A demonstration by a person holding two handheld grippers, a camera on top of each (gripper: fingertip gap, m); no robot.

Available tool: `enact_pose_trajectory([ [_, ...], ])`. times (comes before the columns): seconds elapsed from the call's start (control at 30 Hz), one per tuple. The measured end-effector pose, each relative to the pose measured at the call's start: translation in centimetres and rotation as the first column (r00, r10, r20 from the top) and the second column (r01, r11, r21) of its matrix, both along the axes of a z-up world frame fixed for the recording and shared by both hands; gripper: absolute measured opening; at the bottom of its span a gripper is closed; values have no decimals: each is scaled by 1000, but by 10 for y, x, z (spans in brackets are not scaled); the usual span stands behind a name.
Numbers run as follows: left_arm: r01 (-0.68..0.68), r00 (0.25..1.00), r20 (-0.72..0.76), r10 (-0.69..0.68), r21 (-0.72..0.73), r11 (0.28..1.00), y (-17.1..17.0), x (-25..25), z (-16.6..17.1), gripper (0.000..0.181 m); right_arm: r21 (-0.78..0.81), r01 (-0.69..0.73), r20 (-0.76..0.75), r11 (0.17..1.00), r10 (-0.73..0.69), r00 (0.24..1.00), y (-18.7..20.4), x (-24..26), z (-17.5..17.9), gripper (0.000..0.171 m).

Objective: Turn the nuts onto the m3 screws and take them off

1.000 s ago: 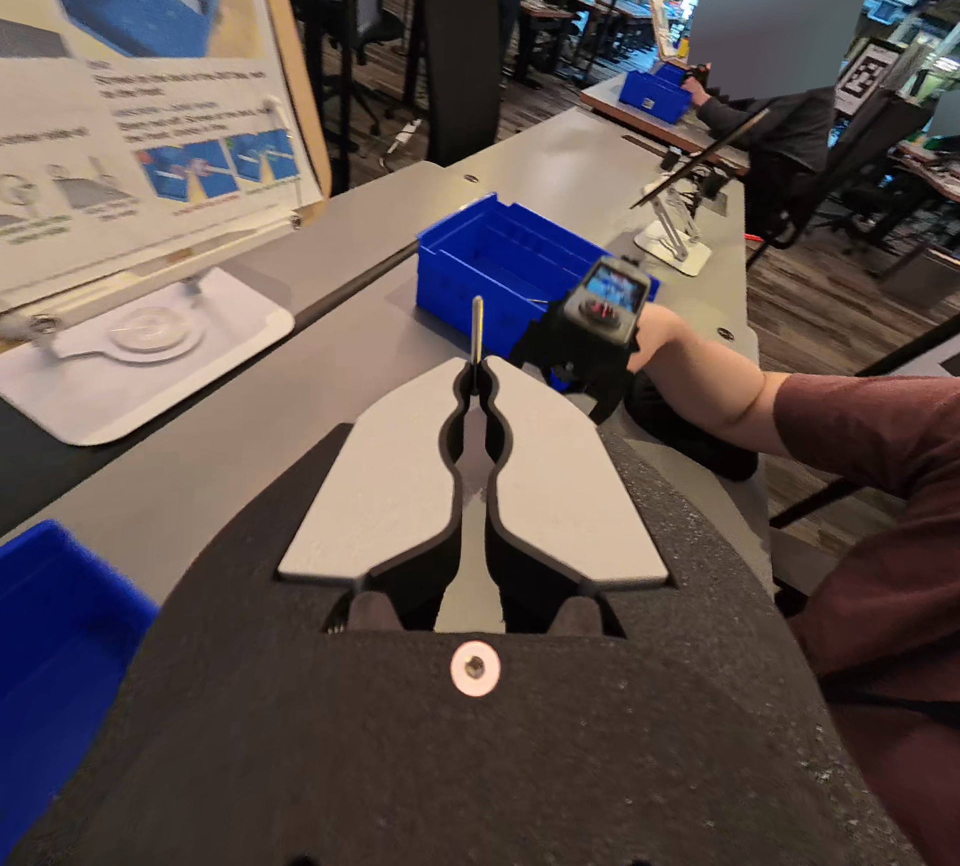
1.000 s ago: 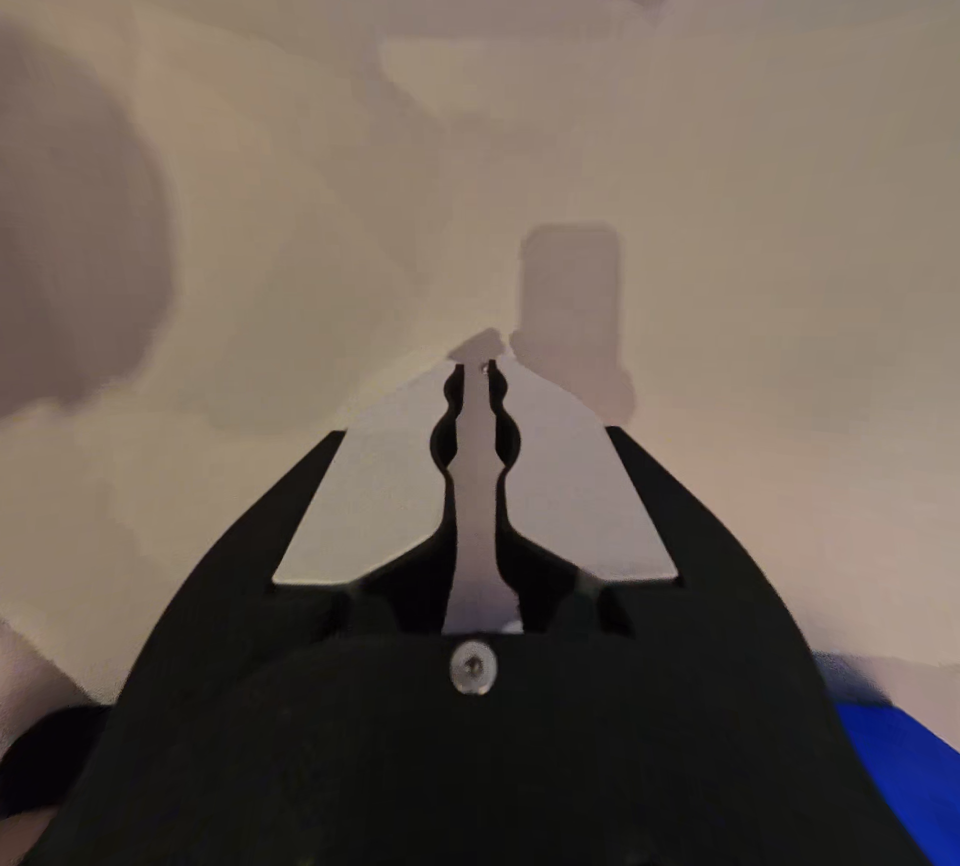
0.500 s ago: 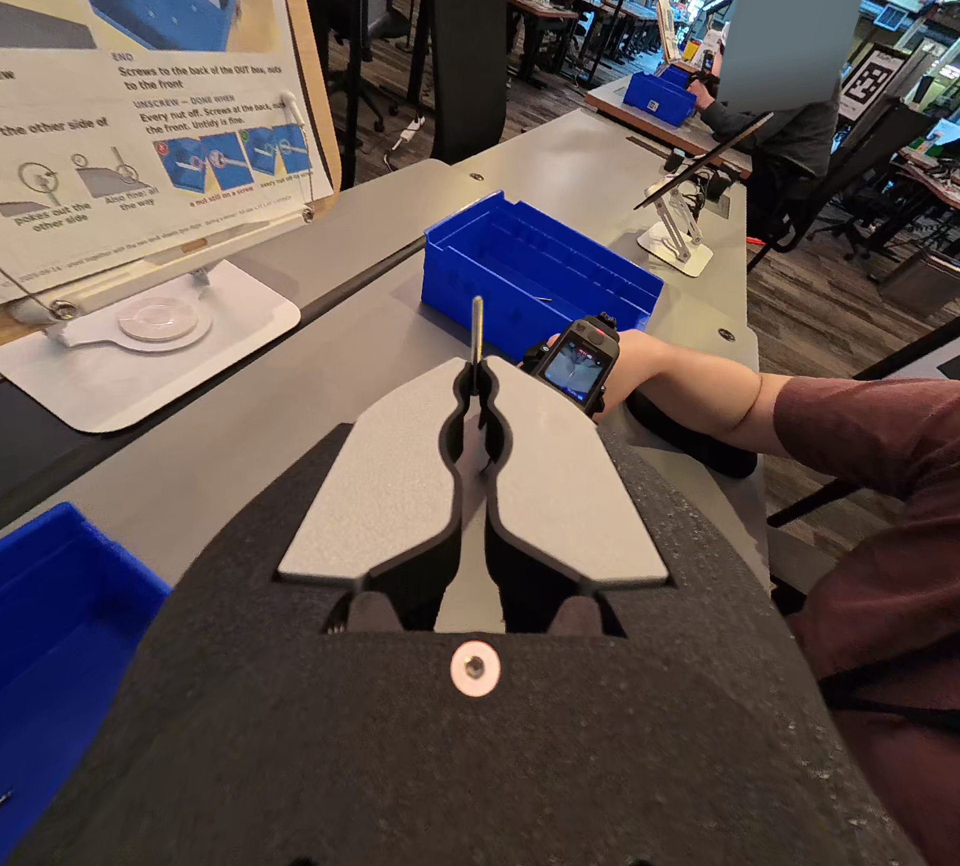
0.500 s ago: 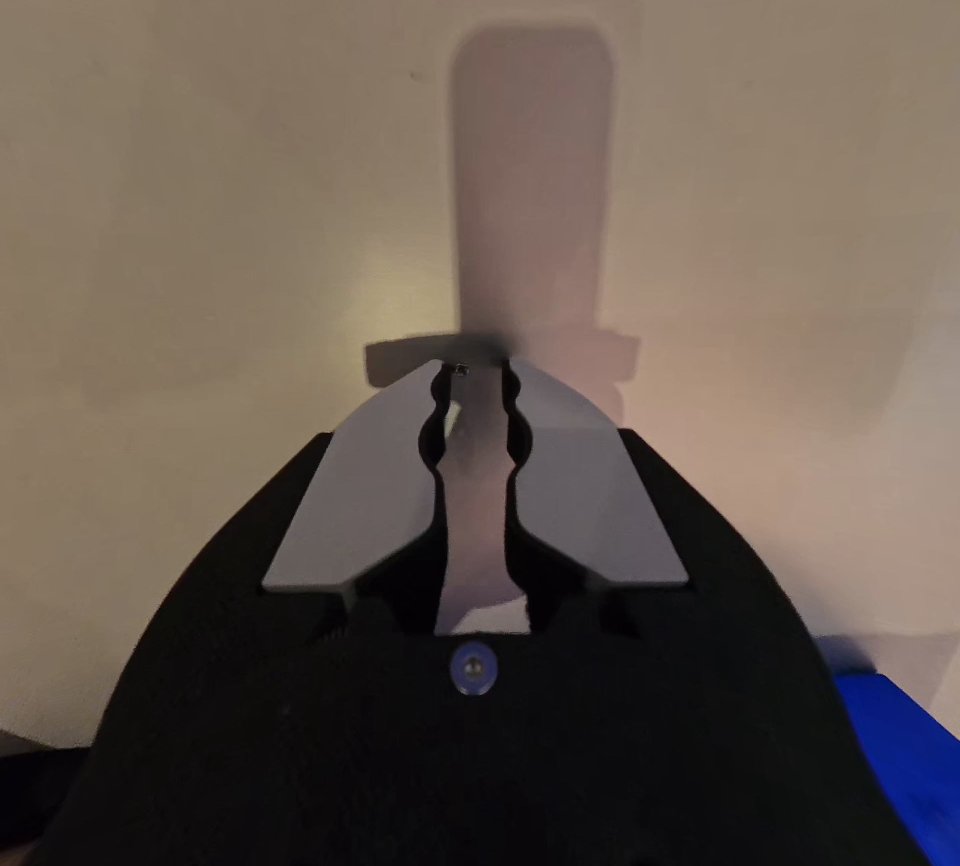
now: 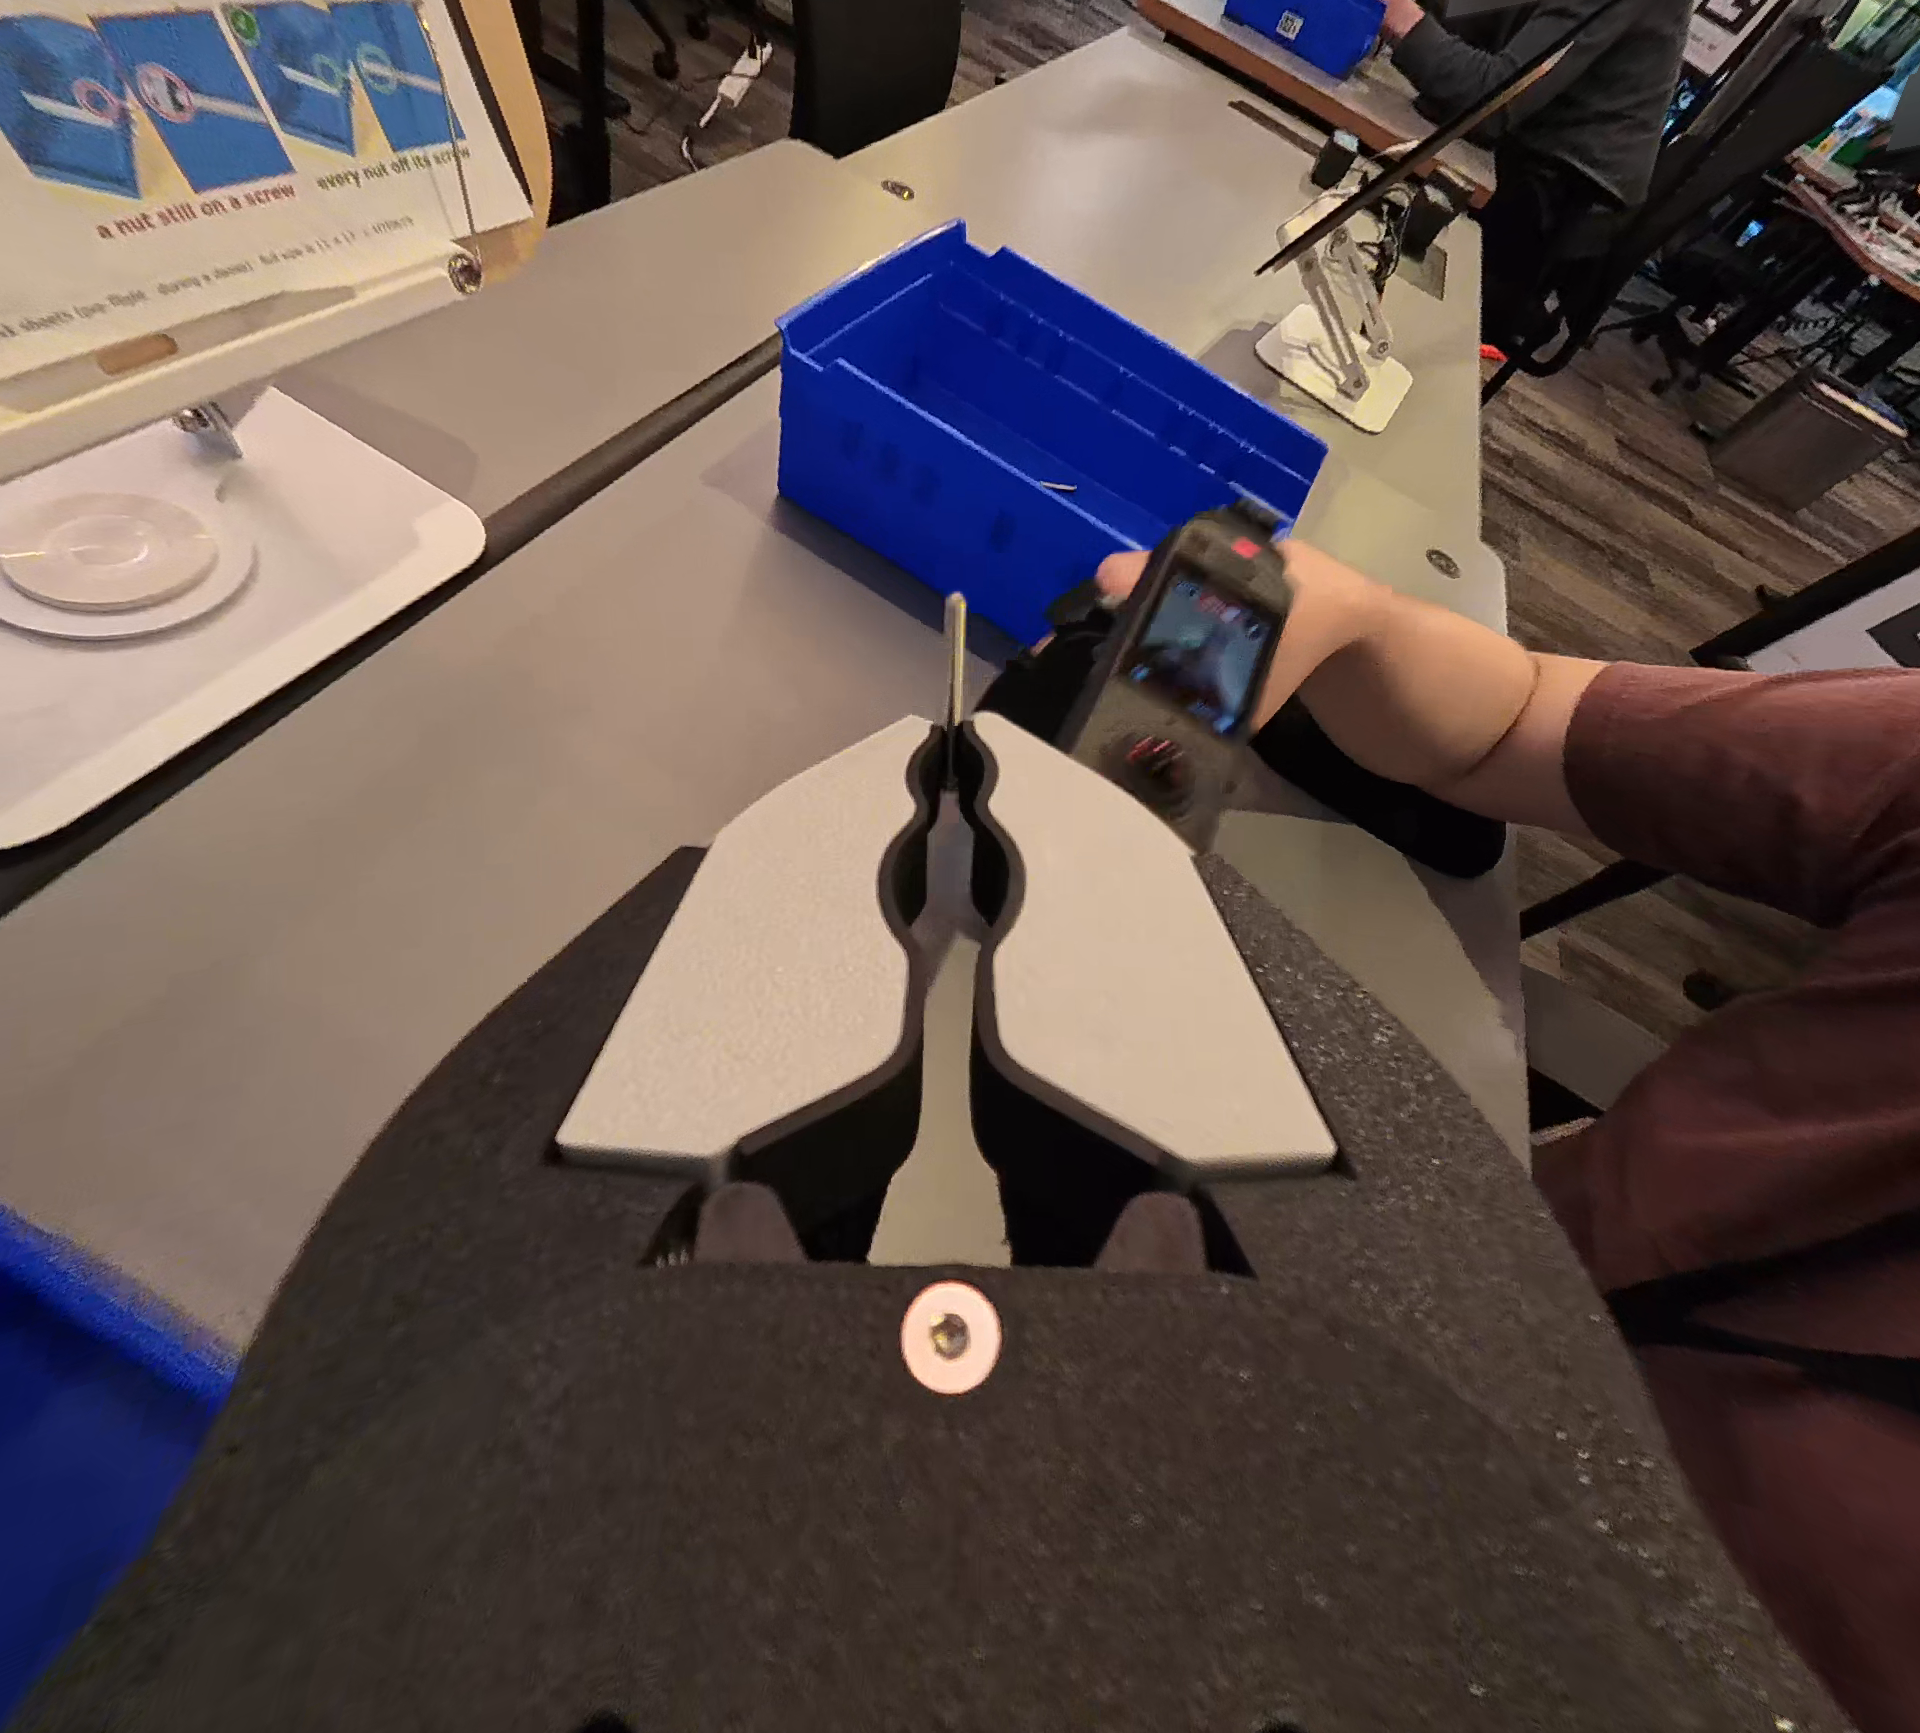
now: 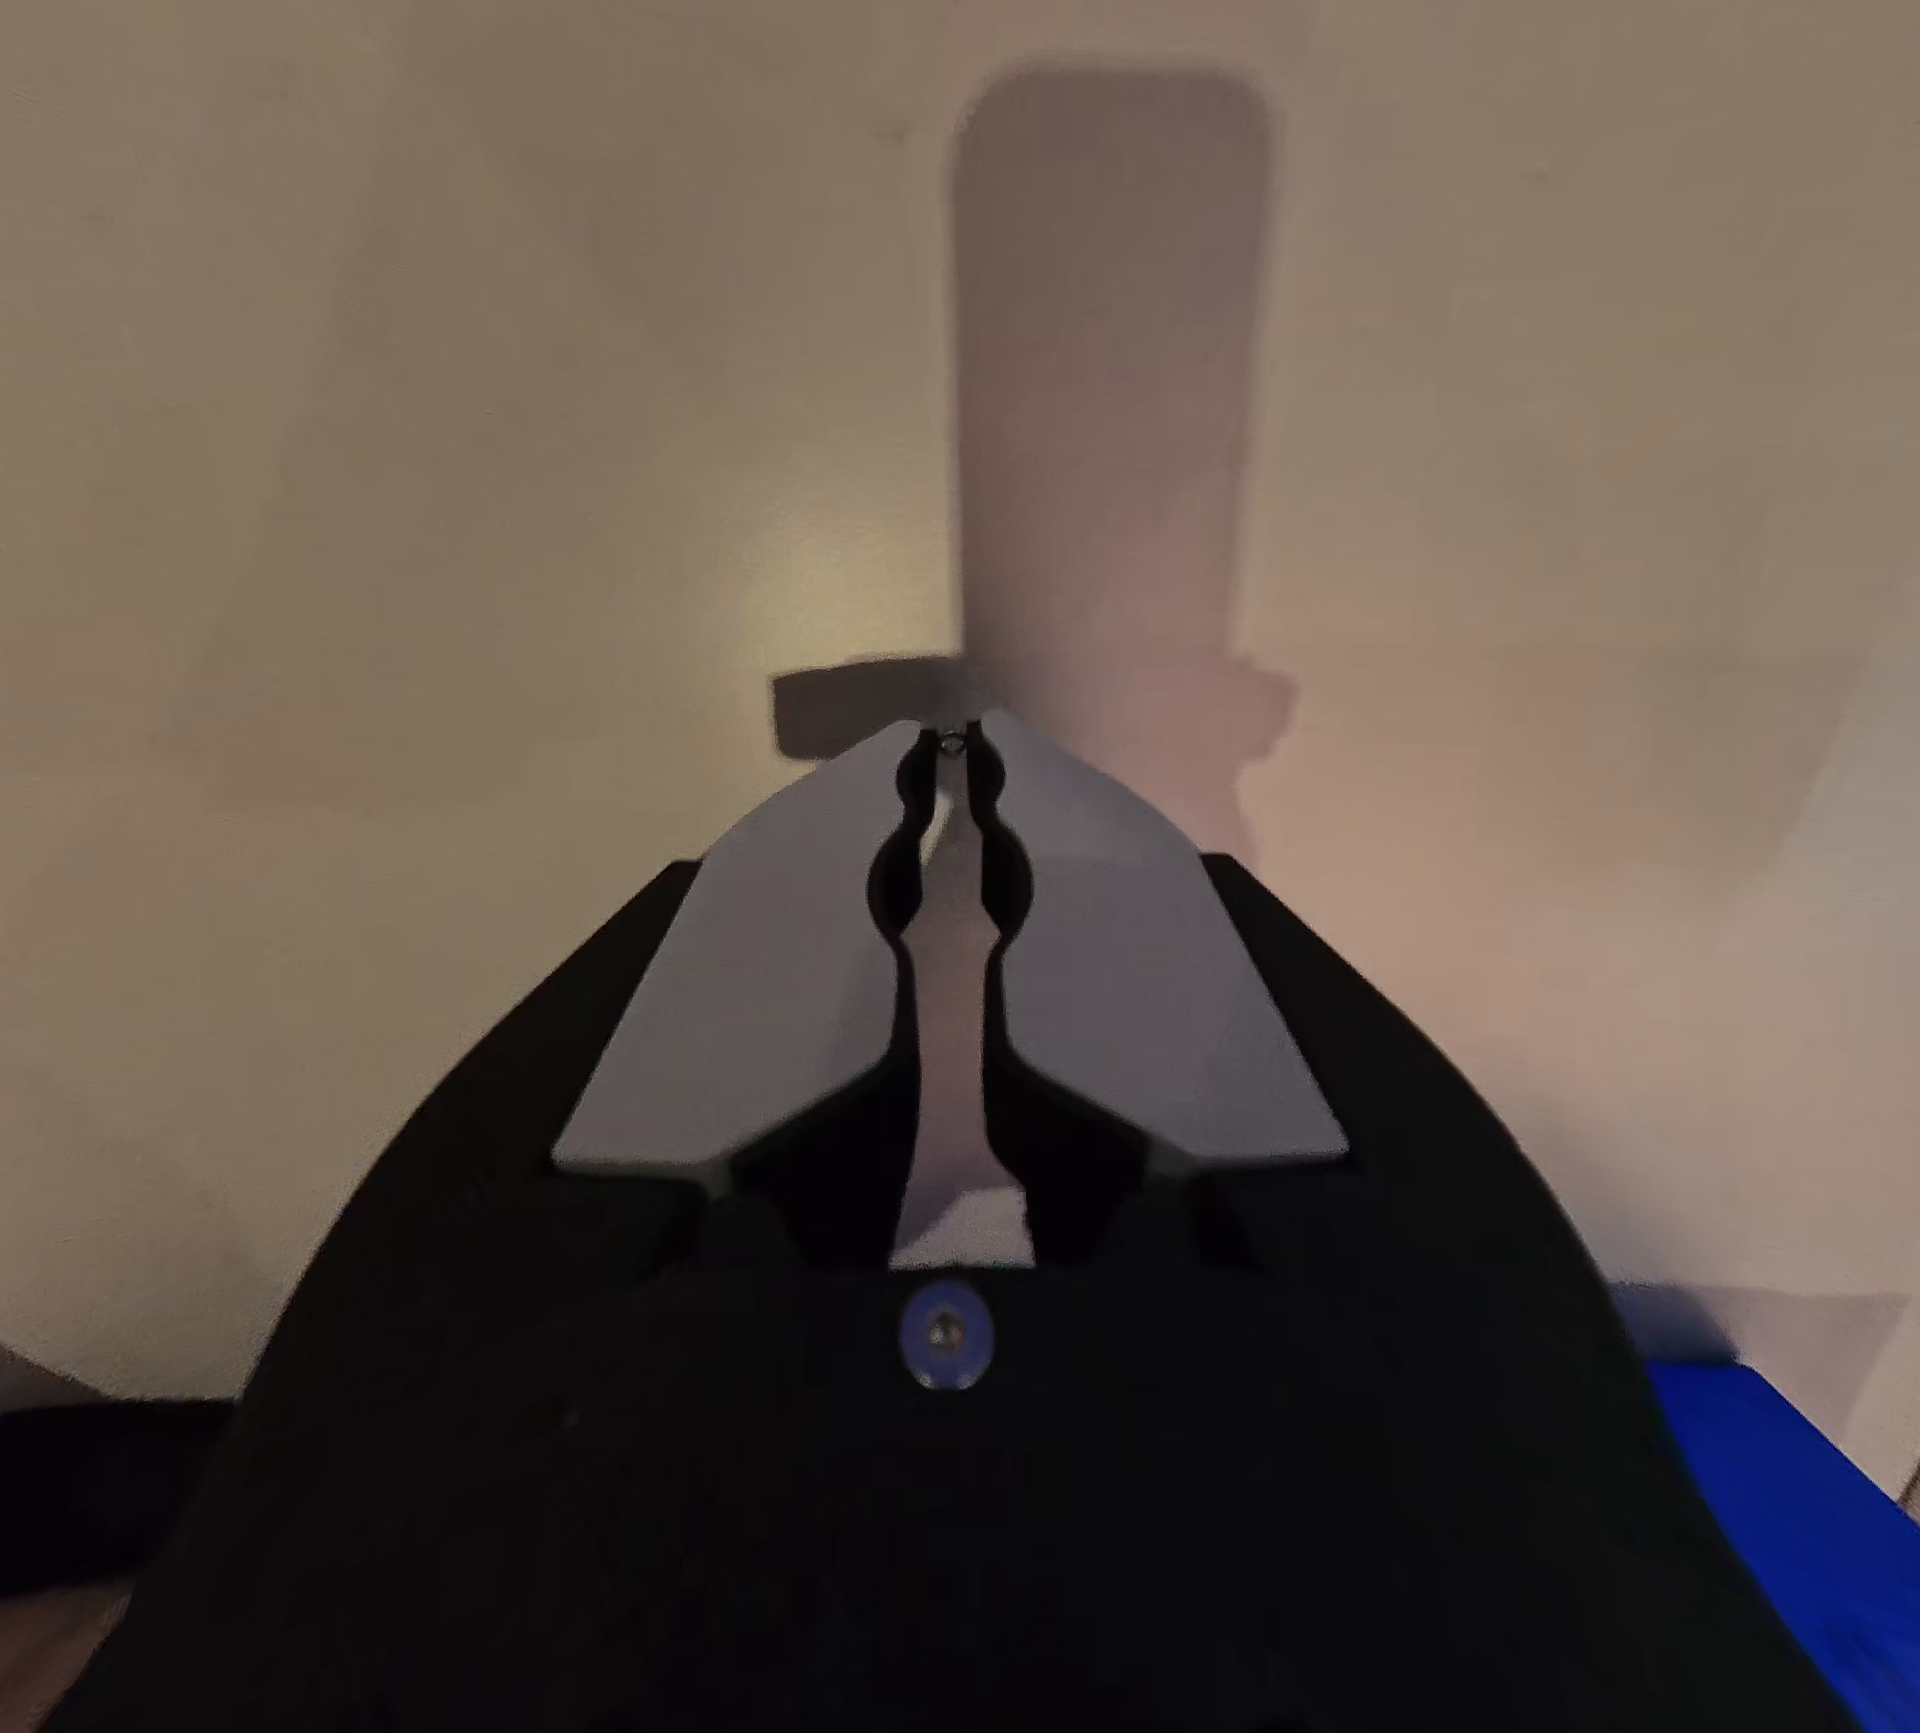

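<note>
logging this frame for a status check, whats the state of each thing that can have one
left hand-held gripper: shut on the screw
screw: upright, sticking out past the fingertips, no nut visible on it
right hand-held gripper: nearly closed on a tiny nut, pointed at the table
nut: pinched at the fingertips
blue bin: open-topped, standing on the table, one thin metal piece inside

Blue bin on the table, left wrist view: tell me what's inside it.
The blue bin shows one thin metal piece, probably a screw, on its floor. Its near wall hides the front of the floor, and the right hand-held gripper covers the near right corner.
</note>
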State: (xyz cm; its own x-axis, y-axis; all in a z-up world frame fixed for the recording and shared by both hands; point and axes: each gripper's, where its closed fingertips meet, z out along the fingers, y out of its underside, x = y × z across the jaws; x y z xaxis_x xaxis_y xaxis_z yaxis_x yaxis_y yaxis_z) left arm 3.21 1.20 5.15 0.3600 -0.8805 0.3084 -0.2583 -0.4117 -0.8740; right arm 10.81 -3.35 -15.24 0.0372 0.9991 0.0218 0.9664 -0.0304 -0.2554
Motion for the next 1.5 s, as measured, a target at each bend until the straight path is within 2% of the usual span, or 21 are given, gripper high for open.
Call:
enact_pose_trajectory([
  [0.13, -20, 997, -81, 21, 16, 1000, 9, 8, -21, 2, -5, -87, -171, 996, 85, 982, -16, 1, 52, 6],
  [0.23, 66, 989, -136, -61, 27, 997, 2, 27, -41, 2, 41, -132, -339, 990, 138, 931, -25, 2, 99, 6],
  [0.33, 147, 970, -211, -123, 100, 984, -5, 48, -60, 2, 98, -141, -452, 985, 171, 876, -30, 11, 136, 6],
  [0.43, 244, 941, -277, -195, 153, 958, -22, 68, -73, 2, 142, -135, -525, 981, 191, 829, -30, 21, 160, 6],
  [0.53, 300, 916, -318, -245, 136, 944, -41, 84, -82, 2, 194, -108, -563, 975, 201, 801, -23, 26, 172, 6],
  [0.67, 356, 889, -356, -287, 146, 923, -58, 95, -86, 2, 212, -102, -593, 972, 212, 777, -24, 24, 180, 6],
  [0.83, 382, 877, -371, -305, 154, 911, -67, 99, -86, 2, 222, -114, -542, 968, 220, 811, -22, 24, 168, 6],
  [1.5, 438, 831, -466, -305, 208, 874, -74, 100, -94, 2, 144, -186, -512, 972, 233, 827, -27, 21, 145, 6],
])
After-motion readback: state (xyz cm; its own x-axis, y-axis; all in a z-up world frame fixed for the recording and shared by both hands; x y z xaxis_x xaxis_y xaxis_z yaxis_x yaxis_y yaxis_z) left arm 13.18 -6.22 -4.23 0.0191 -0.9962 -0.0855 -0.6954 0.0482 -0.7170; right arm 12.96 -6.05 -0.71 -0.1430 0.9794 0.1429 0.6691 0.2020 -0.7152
